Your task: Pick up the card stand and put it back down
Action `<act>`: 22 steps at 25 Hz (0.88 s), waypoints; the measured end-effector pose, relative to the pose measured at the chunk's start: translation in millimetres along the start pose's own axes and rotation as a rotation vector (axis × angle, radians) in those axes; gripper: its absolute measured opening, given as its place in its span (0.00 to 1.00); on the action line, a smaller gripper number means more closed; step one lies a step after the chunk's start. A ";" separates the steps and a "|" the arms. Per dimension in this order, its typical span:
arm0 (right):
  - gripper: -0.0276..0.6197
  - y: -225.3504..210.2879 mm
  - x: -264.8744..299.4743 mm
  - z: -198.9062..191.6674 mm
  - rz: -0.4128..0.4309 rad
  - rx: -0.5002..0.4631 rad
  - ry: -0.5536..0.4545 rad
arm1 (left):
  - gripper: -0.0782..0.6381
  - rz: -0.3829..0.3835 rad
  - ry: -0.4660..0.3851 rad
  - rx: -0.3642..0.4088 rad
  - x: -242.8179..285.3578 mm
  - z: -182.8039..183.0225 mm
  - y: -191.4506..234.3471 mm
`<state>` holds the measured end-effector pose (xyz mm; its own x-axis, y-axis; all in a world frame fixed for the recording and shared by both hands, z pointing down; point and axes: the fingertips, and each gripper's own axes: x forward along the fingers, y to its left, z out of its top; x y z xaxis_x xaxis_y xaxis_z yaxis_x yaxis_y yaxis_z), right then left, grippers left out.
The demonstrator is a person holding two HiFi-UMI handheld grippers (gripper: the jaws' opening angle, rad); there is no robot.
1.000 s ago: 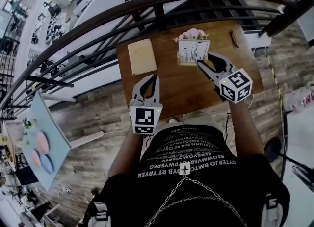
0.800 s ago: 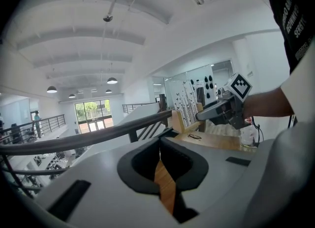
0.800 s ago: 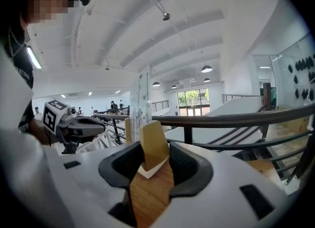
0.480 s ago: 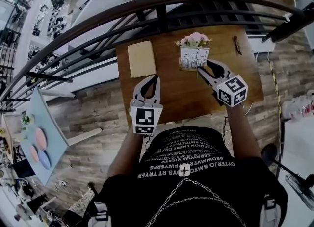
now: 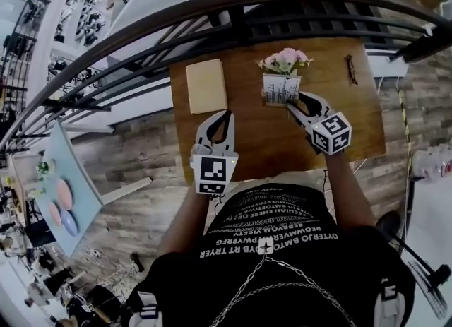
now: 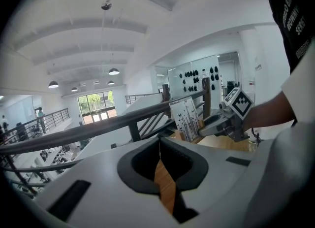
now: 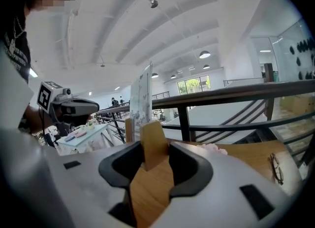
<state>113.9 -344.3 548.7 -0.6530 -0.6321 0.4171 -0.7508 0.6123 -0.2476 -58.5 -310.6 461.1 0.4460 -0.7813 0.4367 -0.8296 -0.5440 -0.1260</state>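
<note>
The card stand [image 5: 281,87] is a white printed card upright in a small wooden base, standing near the far edge of the wooden table [image 5: 261,142]. My right gripper [image 5: 295,101] is shut on the base from the near right. In the right gripper view the wooden base [image 7: 153,141] fills the gap between the jaws, and the card [image 7: 141,99] rises just beyond it. I cannot tell whether the base touches the table. My left gripper [image 5: 227,114] hovers at the table's near left, shut and empty. The left gripper view shows the stand [image 6: 184,117] to its right.
Pink flowers [image 5: 284,58] sit right behind the stand. A tan pad [image 5: 206,85] lies at the table's far left and a pair of glasses [image 5: 351,68] at its far right. A dark railing [image 5: 212,9] runs along the far edge, with a drop beyond it.
The head view has shifted a little. My right gripper keeps its hold on the stand and has drawn slightly away from the flowers. The left gripper has stayed put.
</note>
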 end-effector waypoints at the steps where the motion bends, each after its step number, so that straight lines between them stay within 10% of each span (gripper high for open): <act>1: 0.32 -5.5 3.9 -6.2 -0.001 0.006 0.012 | 0.15 0.002 0.005 -0.004 3.9 -1.7 -0.2; 22: 0.32 -61.7 76.3 -109.5 0.015 0.006 0.190 | 0.15 -0.014 0.097 -0.056 52.4 -33.6 -4.2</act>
<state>121.3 -378.4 691.6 -0.6342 -0.5216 0.5708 -0.7422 0.6176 -0.2602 -42.9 -339.0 514.4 0.4250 -0.7392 0.5225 -0.8423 -0.5344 -0.0708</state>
